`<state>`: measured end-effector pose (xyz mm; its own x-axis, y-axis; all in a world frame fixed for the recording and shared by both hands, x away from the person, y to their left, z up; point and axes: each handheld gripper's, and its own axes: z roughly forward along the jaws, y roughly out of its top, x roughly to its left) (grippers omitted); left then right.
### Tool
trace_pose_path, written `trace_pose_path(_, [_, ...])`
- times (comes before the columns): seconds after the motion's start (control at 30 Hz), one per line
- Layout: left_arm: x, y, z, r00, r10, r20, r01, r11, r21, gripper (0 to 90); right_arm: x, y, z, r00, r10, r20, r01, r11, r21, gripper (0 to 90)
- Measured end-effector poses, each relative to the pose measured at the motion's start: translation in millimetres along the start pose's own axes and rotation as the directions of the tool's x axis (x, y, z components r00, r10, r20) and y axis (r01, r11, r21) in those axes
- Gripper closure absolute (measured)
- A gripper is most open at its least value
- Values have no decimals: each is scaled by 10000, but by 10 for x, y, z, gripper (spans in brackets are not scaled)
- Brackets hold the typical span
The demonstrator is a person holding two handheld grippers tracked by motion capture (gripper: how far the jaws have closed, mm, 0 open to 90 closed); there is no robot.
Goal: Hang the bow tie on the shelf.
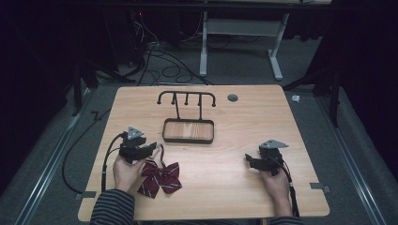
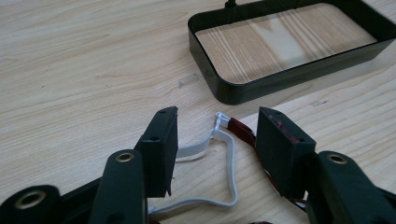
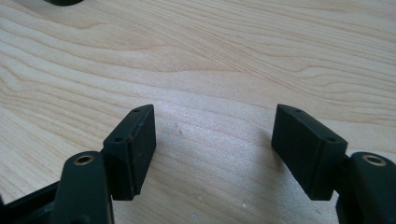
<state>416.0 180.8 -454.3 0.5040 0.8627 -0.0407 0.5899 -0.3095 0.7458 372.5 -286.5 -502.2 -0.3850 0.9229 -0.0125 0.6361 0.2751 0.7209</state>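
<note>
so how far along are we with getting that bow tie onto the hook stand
Barely begun. Nothing is hung: the hook stand and its tray hold nothing. In hand: the left gripper sits open around the bow tie's white strap, not yet closed on it, and the bow tie lies on the table. The right gripper is open over bare wood. Left, if hanging is the aim: grip, lift, hook.

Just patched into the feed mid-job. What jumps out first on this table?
The dark red striped bow tie lies near the table's front left, right by the left gripper, whose open jaws straddle its white strap. Behind it, mid-table, stands a black hook rack over a wood-bottomed tray. The right gripper sits open over bare wood at the front right.
</note>
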Motion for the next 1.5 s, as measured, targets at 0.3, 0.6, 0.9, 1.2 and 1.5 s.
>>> trace_pose_path(0.3, [-19,113,180,9998,217,-30,-216,9985,499,504,-1,-1,-1,10000,-6,-5,6,10000,-3,321])
trace_pose_path(0.6, [-36,134,332,9998,197,-47,-193,9969,767,518,-2,-1,-1,10000,8,-8,-8,10000,-2,321])
trace_pose_path(0.9, [-3,103,455,9999,-31,-145,47,9930,1177,580,-2,-1,-1,10000,10,-7,-10,10000,-6,321])
trace_pose_path(1.2, [24,75,531,9998,-88,-153,109,9888,1487,675,-2,-2,-3,10000,27,-26,-27,10000,3,321])
trace_pose_path(1.5, [9,65,550,10000,40,39,-46,9858,1680,812,-1,-2,-3,10000,17,-22,-17,10000,6,320])
